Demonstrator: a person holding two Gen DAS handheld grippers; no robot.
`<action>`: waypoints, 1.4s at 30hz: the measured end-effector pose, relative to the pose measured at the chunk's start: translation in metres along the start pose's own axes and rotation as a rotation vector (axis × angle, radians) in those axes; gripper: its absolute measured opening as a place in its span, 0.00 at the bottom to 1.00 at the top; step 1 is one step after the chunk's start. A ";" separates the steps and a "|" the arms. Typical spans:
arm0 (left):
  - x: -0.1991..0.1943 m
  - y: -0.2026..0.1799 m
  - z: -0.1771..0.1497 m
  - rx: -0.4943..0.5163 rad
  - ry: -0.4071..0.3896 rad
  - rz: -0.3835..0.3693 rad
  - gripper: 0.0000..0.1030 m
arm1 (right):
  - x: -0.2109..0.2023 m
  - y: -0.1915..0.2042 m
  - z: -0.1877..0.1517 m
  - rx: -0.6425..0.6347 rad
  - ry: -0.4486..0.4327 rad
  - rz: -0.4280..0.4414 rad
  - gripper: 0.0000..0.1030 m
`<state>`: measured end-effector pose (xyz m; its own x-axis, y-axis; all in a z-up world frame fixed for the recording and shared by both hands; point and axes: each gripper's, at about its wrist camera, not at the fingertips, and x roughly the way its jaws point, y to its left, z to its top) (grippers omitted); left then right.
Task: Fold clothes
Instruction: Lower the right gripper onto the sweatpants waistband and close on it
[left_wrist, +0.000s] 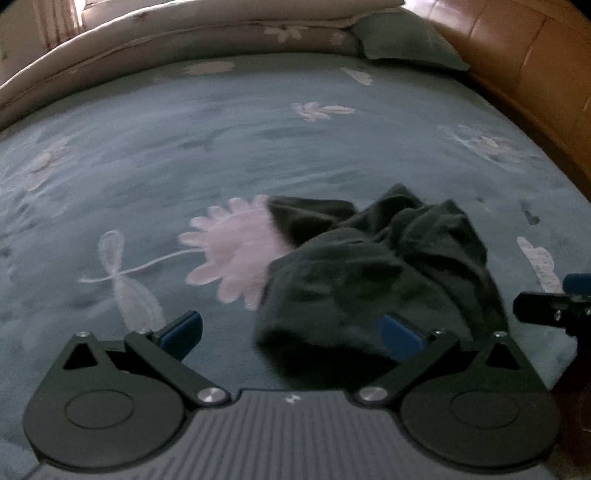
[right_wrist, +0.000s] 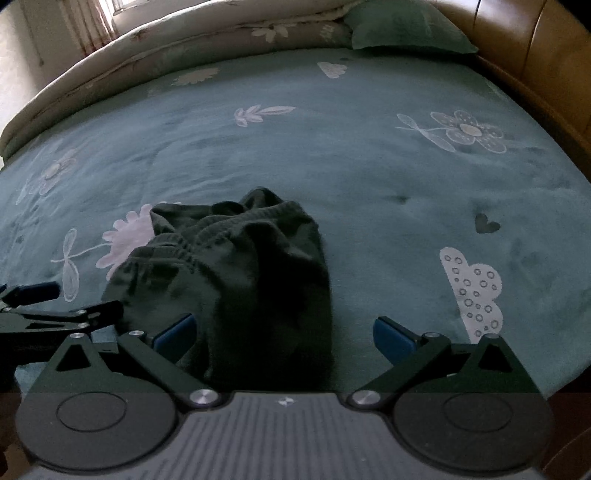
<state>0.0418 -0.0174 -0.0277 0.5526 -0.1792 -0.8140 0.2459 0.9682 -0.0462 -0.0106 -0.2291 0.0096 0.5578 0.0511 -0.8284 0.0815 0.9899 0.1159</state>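
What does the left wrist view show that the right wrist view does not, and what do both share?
Only the left wrist view shows the right gripper at its right edge. Only the right wrist view shows the dark heart on the blanket, the garment's gathered waistband, and the left gripper at its left edge. Both share the crumpled dark garment, the teal flowered blanket, the green pillow and open jaws.

dark garment (right_wrist: 236, 280) crumpled on bedspread (right_wrist: 369, 184)
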 end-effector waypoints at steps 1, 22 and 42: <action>0.005 -0.006 0.001 0.005 0.007 -0.002 0.99 | 0.000 -0.004 0.000 -0.003 -0.002 0.001 1.00; 0.033 -0.024 -0.011 -0.249 0.003 0.064 1.00 | 0.050 -0.038 0.044 -0.328 -0.022 0.594 1.00; -0.017 -0.062 0.000 -0.199 -0.019 0.143 0.99 | 0.122 -0.072 0.068 -0.224 0.147 0.823 1.00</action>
<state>0.0171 -0.0743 -0.0116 0.5859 -0.0395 -0.8094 0.0036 0.9989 -0.0461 0.1080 -0.3036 -0.0623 0.2543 0.7645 -0.5923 -0.4751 0.6322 0.6120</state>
